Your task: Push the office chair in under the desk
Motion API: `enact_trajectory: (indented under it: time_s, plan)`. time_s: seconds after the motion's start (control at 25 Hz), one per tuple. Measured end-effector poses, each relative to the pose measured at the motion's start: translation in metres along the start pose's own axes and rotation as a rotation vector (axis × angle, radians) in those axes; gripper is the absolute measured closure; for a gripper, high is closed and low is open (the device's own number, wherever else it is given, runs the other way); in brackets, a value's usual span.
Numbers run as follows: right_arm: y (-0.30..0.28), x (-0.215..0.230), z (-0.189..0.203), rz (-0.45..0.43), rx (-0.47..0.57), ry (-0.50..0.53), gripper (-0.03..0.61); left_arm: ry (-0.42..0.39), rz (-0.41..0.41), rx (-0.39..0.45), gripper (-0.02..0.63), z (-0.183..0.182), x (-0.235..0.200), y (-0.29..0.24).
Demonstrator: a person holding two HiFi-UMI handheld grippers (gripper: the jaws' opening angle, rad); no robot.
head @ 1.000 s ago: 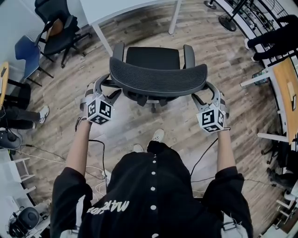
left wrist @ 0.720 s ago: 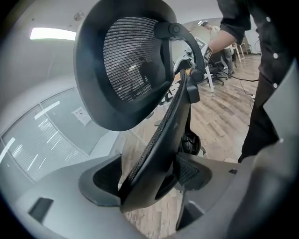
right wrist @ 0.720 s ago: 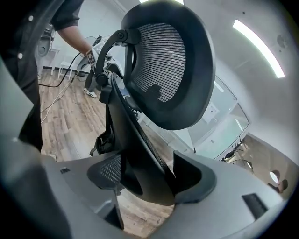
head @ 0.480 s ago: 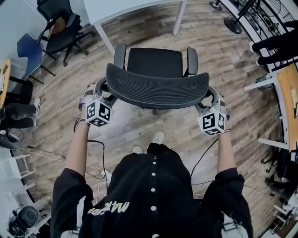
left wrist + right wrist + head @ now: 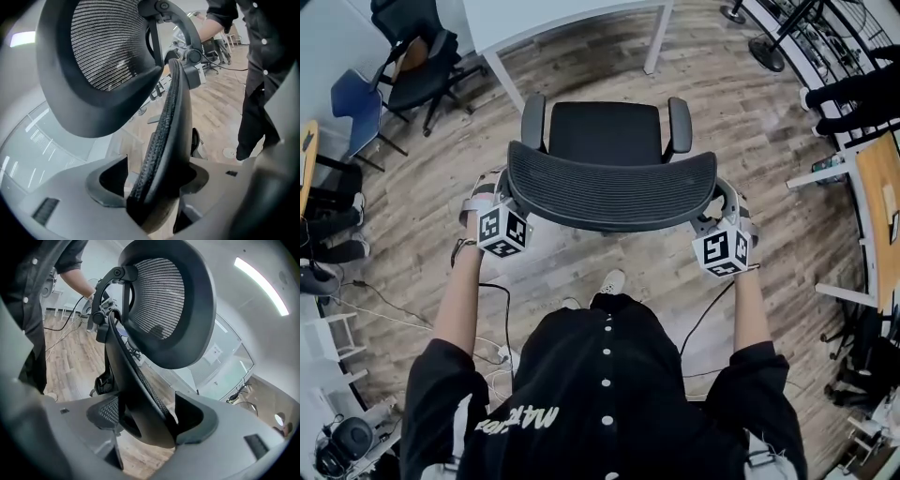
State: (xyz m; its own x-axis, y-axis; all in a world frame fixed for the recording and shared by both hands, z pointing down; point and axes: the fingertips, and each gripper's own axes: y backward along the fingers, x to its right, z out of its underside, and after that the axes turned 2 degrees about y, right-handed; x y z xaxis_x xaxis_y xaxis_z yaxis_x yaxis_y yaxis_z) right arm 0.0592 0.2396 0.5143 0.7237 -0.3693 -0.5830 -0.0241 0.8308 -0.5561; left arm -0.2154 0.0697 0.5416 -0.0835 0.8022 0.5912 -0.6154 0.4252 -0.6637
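Head view is filled along its lower edge by the person's dark buttoned top [image 5: 605, 403], from which both bare forearms are stretched forward. One light shoe [image 5: 609, 281] is seen on the wooden floor [image 5: 422, 281] just past the body, and a black cable [image 5: 502, 309] is trailed beside the left arm.

The left gripper [image 5: 154, 185] is set at the left end of the backrest [image 5: 609, 187]. Its jaws are closing, with the backrest's rim lodged between them; the rim is met by one jaw while a gap is left at the other. The right gripper [image 5: 145, 420] is placed at the opposite end, and there the rim is pinched between the jaws, its dark edge pressed into the right-hand jaw.

The office chair [image 5: 609, 131] is faced away from the person, with its mesh backrest tilted toward the body. Beyond the backrest the black seat is flanked by two armrests [image 5: 532, 117].

Farther on, the white desk [image 5: 544, 19] is carried on pale legs [image 5: 504, 80]. The chair is stood in front of it, between the two visible legs, with the seat not under the top.

At the far left, a black chair [image 5: 422, 56] and a blue chair [image 5: 352, 108] are parked well apart from the task.
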Motion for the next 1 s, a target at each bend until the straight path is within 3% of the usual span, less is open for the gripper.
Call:
enact_trajectory:
  time_s: [1.0]
  plan:
    - [-0.076, 0.062, -0.003, 0.011, -0.013, -0.015, 0.238, 0.002, 0.002, 0.011, 0.325, 0.003, -0.074, -0.07]
